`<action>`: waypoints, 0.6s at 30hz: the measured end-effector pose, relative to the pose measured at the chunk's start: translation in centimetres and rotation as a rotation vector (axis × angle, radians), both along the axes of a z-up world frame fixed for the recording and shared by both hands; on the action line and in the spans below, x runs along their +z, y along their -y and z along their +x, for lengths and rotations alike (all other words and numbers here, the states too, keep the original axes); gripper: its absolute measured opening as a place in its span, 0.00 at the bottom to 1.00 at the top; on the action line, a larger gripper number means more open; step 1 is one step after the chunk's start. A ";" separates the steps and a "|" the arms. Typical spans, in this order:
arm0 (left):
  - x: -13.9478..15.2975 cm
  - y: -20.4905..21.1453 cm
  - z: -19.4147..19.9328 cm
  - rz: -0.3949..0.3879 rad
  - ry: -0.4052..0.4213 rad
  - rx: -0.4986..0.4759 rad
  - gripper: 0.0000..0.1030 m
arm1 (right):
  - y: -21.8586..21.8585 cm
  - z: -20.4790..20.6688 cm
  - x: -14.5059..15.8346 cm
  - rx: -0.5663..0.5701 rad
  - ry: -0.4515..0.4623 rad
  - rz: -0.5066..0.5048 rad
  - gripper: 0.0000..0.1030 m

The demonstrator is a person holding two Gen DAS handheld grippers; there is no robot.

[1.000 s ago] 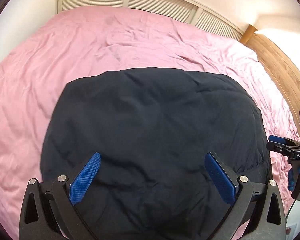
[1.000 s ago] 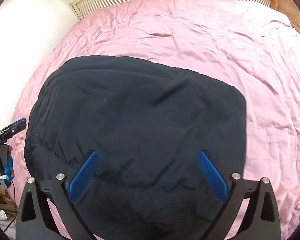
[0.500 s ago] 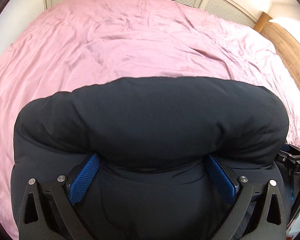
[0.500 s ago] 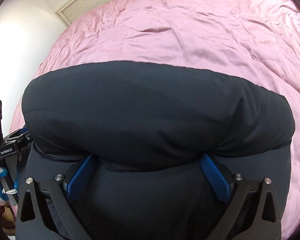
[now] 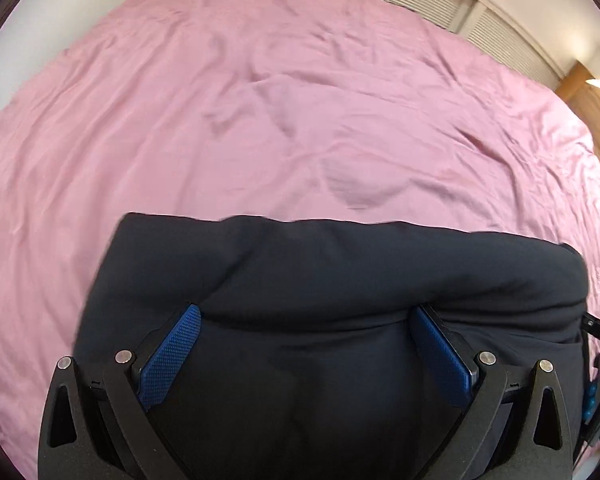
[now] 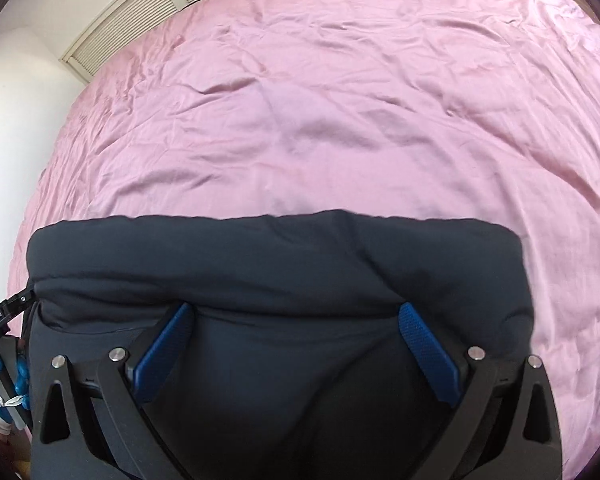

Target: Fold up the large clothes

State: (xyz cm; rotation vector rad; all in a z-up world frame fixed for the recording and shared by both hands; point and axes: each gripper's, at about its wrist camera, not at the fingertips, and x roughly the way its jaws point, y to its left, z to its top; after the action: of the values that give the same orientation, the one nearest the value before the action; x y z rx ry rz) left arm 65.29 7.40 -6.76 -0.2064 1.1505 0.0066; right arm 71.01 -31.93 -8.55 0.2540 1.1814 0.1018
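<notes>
- We see a dark garment [image 5: 340, 280] lying on the pink sheet [image 5: 260, 120] at the near edge of the bed, its folded roll running crosswise from one side to the other.
- Our left gripper [image 5: 308, 352] stands wide open, its blue pads [image 5: 172, 356] over the cloth, gripping nothing we can see.
- Our right gripper [image 6: 300, 348] is just as wide open, over the same garment [image 6: 280, 264].
- The roll lies straight ahead of both, neither nearer.
- We judge the next fold goes forward, across that long axis.
</notes>
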 end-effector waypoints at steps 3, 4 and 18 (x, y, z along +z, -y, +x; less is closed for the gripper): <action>0.3 -3.9 -1.0 0.038 -0.024 0.101 0.99 | 2.2 -0.4 0.0 -0.065 -0.029 -0.058 1.00; 0.6 -4.9 -1.5 0.048 -0.021 0.120 0.99 | 2.8 -0.6 0.2 -0.077 -0.036 -0.083 1.00; 2.4 -4.0 -14.5 0.070 0.047 0.058 0.99 | 3.1 -12.0 4.8 0.034 0.036 -0.083 1.00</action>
State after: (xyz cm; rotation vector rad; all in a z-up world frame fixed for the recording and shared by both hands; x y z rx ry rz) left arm 50.75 11.39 -4.35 -0.1769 1.0949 0.0928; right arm 59.00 -35.04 -3.72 0.1588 1.1516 0.0862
